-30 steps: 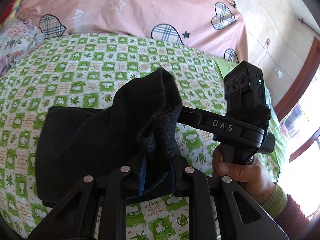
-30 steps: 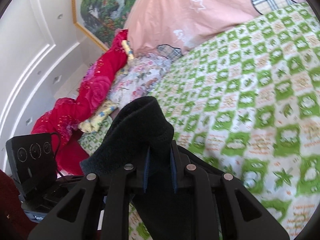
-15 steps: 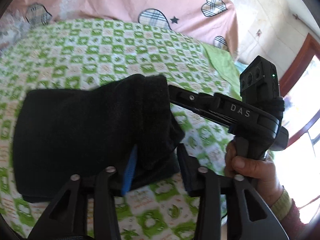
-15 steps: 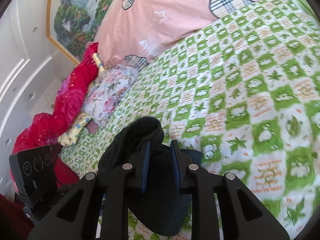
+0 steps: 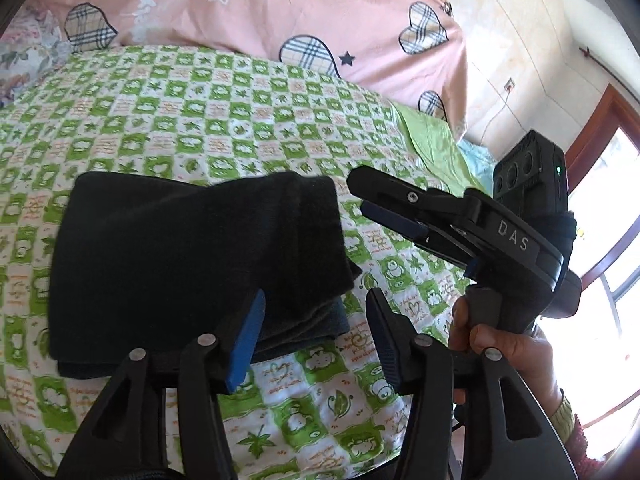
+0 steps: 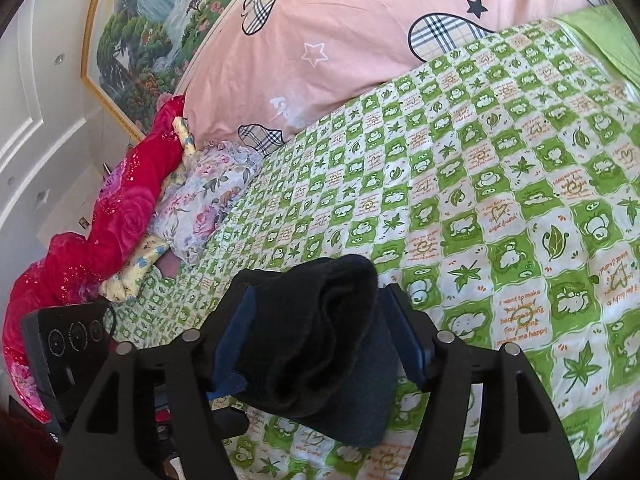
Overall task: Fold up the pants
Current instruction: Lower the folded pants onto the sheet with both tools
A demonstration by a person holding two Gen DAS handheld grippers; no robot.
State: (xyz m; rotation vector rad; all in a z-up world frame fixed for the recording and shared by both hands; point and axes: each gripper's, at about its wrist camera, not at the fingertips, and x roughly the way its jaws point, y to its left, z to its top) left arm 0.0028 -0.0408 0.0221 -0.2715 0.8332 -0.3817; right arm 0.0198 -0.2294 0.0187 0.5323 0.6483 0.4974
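The dark pants (image 5: 188,256) lie folded in a flat bundle on the green checked bedspread (image 5: 208,120). My left gripper (image 5: 316,328) is open at the bundle's near right corner, its left blue pad (image 5: 246,340) against the fabric. My right gripper (image 5: 372,204) shows in the left wrist view, apart from the bundle's far right corner. In the right wrist view my right gripper (image 6: 320,320) is open, and a raised fold of the pants (image 6: 320,340) lies loose between its fingers.
A pink quilt with plaid hearts (image 5: 260,12) lies along the far side of the bed. A red blanket (image 6: 100,232) and floral cloth (image 6: 204,200) are piled at the left. A wall and window frame (image 5: 592,152) stand to the right.
Both grippers have opened and let go of the pants. The lifted fold has come down onto the bundle, which now lies flatter. The right gripper has drawn back from it.
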